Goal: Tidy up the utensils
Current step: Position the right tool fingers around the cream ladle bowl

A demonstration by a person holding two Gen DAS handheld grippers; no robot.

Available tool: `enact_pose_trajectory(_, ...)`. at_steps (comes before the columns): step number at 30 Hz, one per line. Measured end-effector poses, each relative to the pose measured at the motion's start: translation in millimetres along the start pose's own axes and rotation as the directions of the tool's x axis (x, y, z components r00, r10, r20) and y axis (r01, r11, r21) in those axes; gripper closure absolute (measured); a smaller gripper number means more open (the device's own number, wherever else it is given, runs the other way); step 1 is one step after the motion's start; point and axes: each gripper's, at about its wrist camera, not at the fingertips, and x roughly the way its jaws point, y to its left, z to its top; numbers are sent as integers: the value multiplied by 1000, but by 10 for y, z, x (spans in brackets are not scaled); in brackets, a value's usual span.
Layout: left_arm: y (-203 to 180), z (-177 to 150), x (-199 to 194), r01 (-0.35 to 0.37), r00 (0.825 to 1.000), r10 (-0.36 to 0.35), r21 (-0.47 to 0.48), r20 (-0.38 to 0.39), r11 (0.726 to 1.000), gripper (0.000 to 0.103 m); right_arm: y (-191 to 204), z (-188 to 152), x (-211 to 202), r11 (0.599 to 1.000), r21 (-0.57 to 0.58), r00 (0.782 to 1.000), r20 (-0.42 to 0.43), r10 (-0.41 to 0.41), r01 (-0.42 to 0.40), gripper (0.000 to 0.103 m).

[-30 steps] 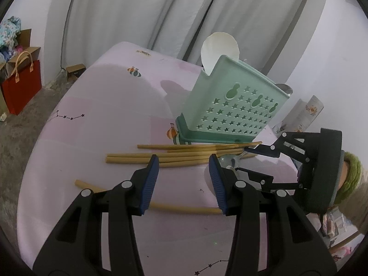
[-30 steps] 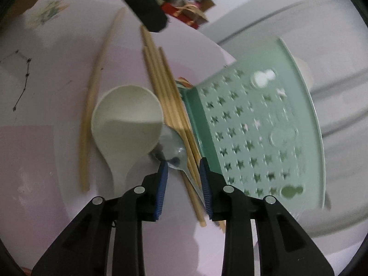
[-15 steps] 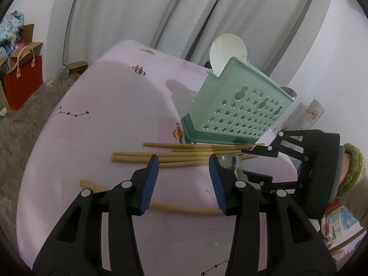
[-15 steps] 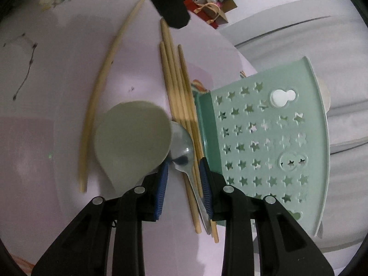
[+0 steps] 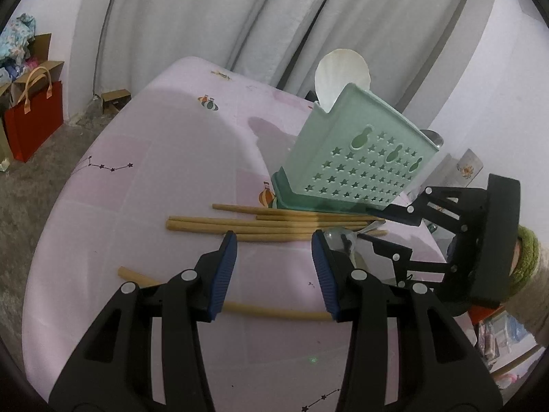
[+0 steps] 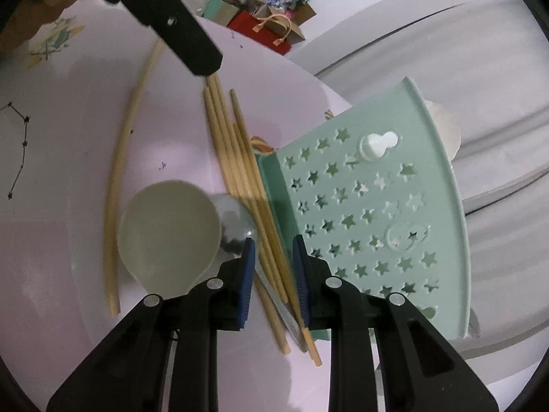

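My right gripper (image 6: 272, 267) is closing at lower centre, straddling the chopsticks (image 6: 240, 171) and the metal spoon (image 6: 236, 219) beside the green utensil holder (image 6: 370, 206); pads not yet pressing. My left gripper (image 5: 274, 267) hangs half-wide and empty at lower centre, bare pink tablecloth (image 5: 154, 171) stretching up-left to the edge.

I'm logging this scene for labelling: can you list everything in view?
Tablecloth: one, pink, covering table.
Holder: one, mint green, on tablecloth.
Scoop: one, white, in holder.
Chopsticks: about five, tan, bundled against holder's base.
Lone chopstick: one, tan, lying apart from bundle.
Metal spoon: one, silver, beside the bundle.
Pale spoon: one, cream, beside metal spoon.
Bag: one, red, on floor.
Left tool: one, black with blue pads, open, empty.
Right tool: one, black, jaws closing around chopsticks and spoon handle.
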Motion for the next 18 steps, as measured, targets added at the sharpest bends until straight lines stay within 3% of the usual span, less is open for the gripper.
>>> enact_pose_trajectory(6,-12,6,-19,-13,1000,13,6,-3,1000,61,58,-93,73,996,-1,995,-61,84,-85,80)
enact_pose_trajectory(18,-162,-39,-2,12,1000,-12,16,-28,1000,59,-200,-178,138,958,223,982,-14,190,-182,77)
